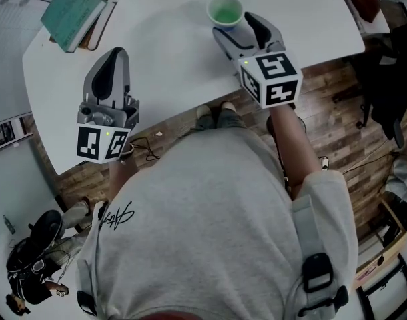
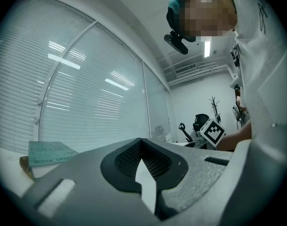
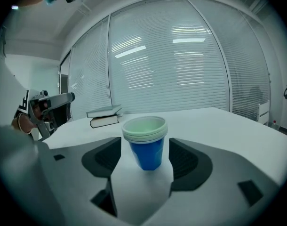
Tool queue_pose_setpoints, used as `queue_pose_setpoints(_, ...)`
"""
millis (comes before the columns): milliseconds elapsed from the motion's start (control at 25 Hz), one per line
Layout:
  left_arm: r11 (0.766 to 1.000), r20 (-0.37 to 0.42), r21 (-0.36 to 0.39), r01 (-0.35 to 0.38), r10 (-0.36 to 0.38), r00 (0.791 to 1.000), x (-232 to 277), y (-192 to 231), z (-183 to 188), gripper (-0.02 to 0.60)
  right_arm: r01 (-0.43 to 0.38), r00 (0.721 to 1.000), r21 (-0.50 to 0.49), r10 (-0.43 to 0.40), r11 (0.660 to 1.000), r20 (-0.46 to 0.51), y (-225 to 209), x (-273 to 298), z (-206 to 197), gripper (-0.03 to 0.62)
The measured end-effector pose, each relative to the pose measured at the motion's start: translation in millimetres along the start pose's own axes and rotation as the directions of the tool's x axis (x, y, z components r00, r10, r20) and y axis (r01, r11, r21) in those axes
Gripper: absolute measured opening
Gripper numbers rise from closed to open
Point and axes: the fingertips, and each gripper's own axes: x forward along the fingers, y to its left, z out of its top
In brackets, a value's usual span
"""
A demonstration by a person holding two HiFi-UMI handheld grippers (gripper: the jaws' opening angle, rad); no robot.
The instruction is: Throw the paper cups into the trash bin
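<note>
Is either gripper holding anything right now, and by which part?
Nothing is held. The right gripper stands open with the stacked paper cups between its jaws, pads clear of them; the left gripper is shut and empty.

- We see a white worktop with rounded corners over a wooden floor.
- On it we find nested paper cups, upright.
- Well apart from them, two stacked books lie near a corner.
</note>
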Motion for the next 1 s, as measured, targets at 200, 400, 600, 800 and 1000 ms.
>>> queue_pose_setpoints(200, 1.000, -0.003, -0.003, -0.027, 0.027, 1.000, -2.4, 9.3, 0.1, -0.006, -0.006, 1.000, 0.003, 0.007, 1.000, -0.018, -1.5, 10.3, -1.3, 0.291)
queue_pose_setpoints(400, 0.999, -0.008, -0.001, -0.036, 0.036, 0.999, -5.0, 7.0, 1.5, -0.006, -0.012, 0.999, 0.009, 0.012, 1.000, -0.029, -3.8, 11.5, -4.9, 0.291)
queue_pose_setpoints(600, 0.999, -0.004, 0.002, -0.040, 0.040, 0.999, -4.2, 7.6, 3.4, -0.006, -0.009, 1.000, 0.022, 0.010, 1.000, -0.014, -8.1, 13.1, -1.3, 0.291)
queue_pose_setpoints(800, 0.999, -0.008, -0.002, -0.050, 0.050, 0.999, -8.5, 13.8, -0.3, -0.006, -0.014, 1.000, 0.019, 0.014, 1.000, -0.017, -5.1, 19.5, -2.1, 0.291)
queue_pose_setpoints(1000, 0.999, -0.005, -0.005, -0.046, 0.046, 0.999, -5.3, 11.0, -0.7, -0.006, -0.022, 0.999, -0.016, 0.022, 1.000, -0.045, -5.2, 20.9, -5.8, 0.291)
